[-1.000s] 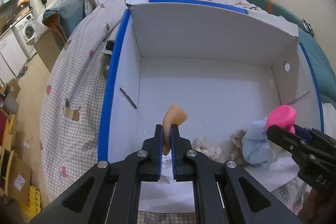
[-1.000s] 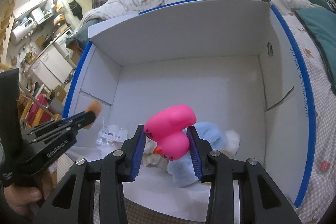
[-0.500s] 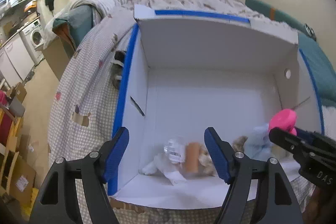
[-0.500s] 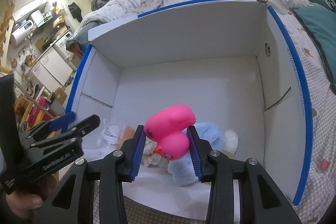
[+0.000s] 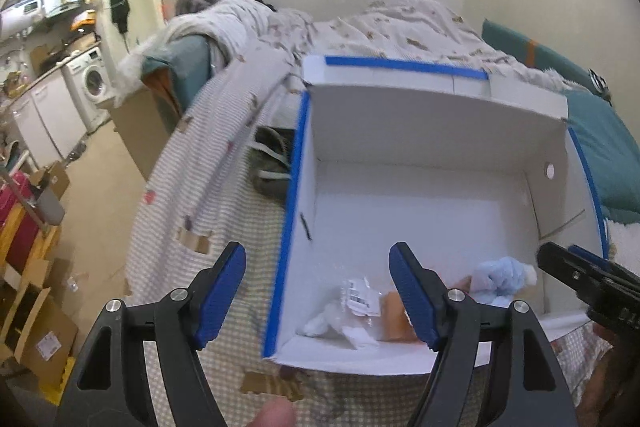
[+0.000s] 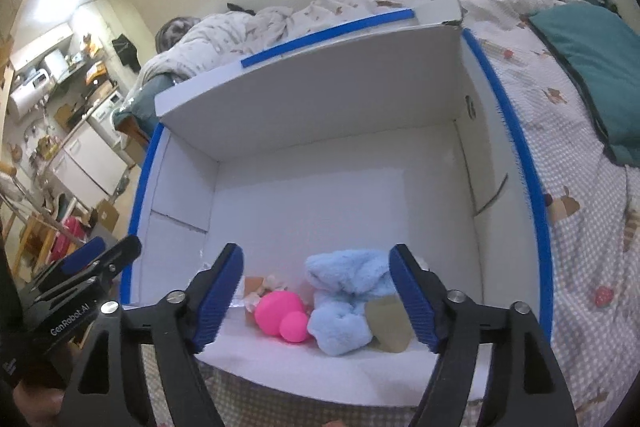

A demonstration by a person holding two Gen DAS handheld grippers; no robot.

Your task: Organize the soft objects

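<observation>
My left gripper (image 5: 318,291) stood released, its blue pads spread wide above the near left corner of the white box (image 5: 436,115), which sat on the checked bedspread (image 5: 224,187). Through that camera I saw an orange soft piece (image 5: 394,319) lying by the box's near wall, next to a clear plastic wrapper (image 5: 358,301) with a label, and a light blue plush (image 5: 500,275) further toward the near right; the picture was smeared there, so I could not tell whether orange piece and wrapper touched. The right gripper (image 6: 316,291) was likewise released and empty. Its view showed what the left one missed: a pink rubber duck (image 6: 282,321) lying on the box floor along the near wall, pressed against the left side of the same light blue plush (image 6: 348,299), with a tan piece (image 6: 390,323) just right of the plush. The orange piece showed there only as a sliver behind the duck.
</observation>
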